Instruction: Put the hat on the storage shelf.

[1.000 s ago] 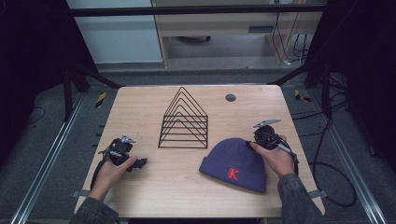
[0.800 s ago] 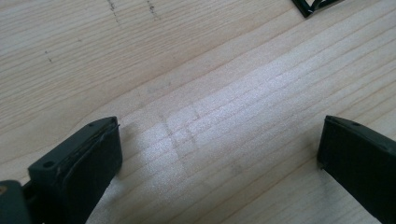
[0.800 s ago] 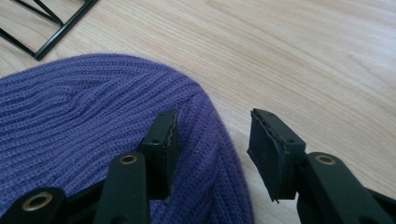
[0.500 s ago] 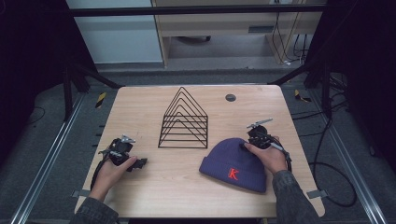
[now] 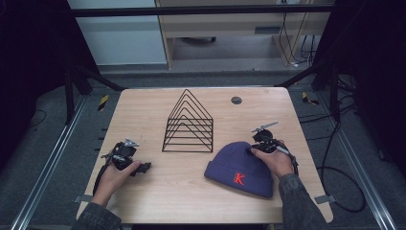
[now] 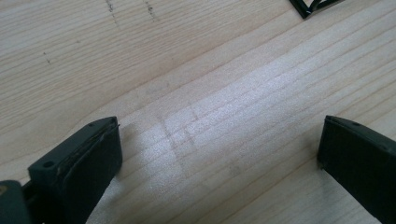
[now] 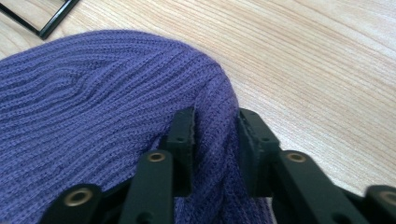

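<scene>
A purple knitted beanie (image 5: pixel 239 165) with a red letter K lies flat on the wooden table (image 5: pixel 143 110), front right. My right gripper (image 5: pixel 252 149) sits at the beanie's far right edge. In the right gripper view its jaws have just been closing, and my right gripper (image 7: pixel 215 119) now pinches a raised fold of the beanie (image 7: pixel 93 93) between its pads. At the front left, my left gripper (image 5: pixel 142 167) rests on the table in a hand. In the left gripper view my left gripper (image 6: pixel 219 140) stands wide open over bare wood.
A black wire rack (image 5: pixel 188 123) of nested triangles stands at the table's middle, just behind and left of the beanie. A small dark disc (image 5: pixel 236 100) lies near the far edge. A cable trails from each gripper. Dark frame posts flank the table.
My right gripper slid a little left onto the beanie's edge and its jaws closed on a fold of the knit. The left hand and gripper stayed put.
</scene>
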{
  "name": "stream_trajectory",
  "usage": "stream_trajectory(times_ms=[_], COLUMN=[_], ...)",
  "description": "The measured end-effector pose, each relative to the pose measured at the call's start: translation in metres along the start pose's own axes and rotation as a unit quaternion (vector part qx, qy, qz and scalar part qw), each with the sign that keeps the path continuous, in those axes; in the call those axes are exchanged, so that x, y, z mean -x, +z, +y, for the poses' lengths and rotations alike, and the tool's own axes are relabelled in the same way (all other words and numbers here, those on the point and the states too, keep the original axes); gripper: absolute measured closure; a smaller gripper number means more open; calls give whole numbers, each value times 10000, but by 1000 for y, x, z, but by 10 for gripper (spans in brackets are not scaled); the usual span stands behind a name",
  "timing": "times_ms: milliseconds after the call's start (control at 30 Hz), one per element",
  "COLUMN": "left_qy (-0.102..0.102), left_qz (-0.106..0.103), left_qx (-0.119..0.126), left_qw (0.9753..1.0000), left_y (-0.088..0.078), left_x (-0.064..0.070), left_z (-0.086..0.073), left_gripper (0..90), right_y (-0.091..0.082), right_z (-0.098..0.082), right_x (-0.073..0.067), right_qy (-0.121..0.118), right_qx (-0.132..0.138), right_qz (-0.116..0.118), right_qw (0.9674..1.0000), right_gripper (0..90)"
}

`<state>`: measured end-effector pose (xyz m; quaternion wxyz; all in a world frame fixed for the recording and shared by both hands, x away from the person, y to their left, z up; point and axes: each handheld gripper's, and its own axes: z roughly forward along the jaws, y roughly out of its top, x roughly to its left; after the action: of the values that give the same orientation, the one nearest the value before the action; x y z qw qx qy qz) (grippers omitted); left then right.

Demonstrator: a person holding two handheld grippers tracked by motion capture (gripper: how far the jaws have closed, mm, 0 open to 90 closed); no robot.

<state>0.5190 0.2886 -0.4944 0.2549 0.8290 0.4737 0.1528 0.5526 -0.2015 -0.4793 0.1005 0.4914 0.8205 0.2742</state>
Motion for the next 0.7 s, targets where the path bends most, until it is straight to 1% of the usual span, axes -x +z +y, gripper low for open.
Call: stream_trajectory(times_ms=[100, 167, 233, 267, 300, 367, 467, 500, 533, 567, 600, 700], left_qy=[1, 1, 2, 2, 3, 3, 2, 3, 3, -2, -3, -47], left_qz=[-2, -3, -2, -3, -3, -4, -3, -3, -3, -3, -1, 22], left_qx=[0, 0, 1, 0, 0, 2, 5, 5, 5, 8, 9, 33], left_qw=[10000, 10000, 10000, 10000, 10000, 10000, 10000, 10000, 10000, 10000, 10000, 10000], left_y=[0, 0, 0, 0, 0, 0, 0, 0, 0, 0, 0, 0], left_x=[0, 0, 0, 0, 0, 0, 0, 0, 0, 0, 0, 1], left_z=[0, 0, 0, 0, 0, 0, 0, 0, 0, 0, 0, 0], left_gripper=[0, 0, 0, 0, 0, 0, 0, 0, 0, 0, 0, 0], right_y=[-1, -3, -7, -7, -10, -19, -33, -45, -45, -50, -59, -78], right_z=[0, 1, 2, 2, 3, 6, 10, 12, 12, 12, 13, 15], right_x=[-1, -1, -2, -2, -3, -7, -14, -19, -19, -21, -26, -34], right_qy=[7, 26, -48, -48, -64, -202, -339, -459, -459, -509, -593, -729], right_qx=[5, -1, 12, 12, 62, 126, 265, 403, 403, 446, 517, 693], right_qz=[8, 35, -1, -1, 8, -30, 4, 25, 25, 33, 33, 132], right_qw=[10000, 10000, 10000, 10000, 10000, 9997, 9991, 9981, 9981, 9977, 9969, 9948], right_gripper=[761, 774, 780, 780, 781, 782, 783, 784, 784, 785, 785, 786])
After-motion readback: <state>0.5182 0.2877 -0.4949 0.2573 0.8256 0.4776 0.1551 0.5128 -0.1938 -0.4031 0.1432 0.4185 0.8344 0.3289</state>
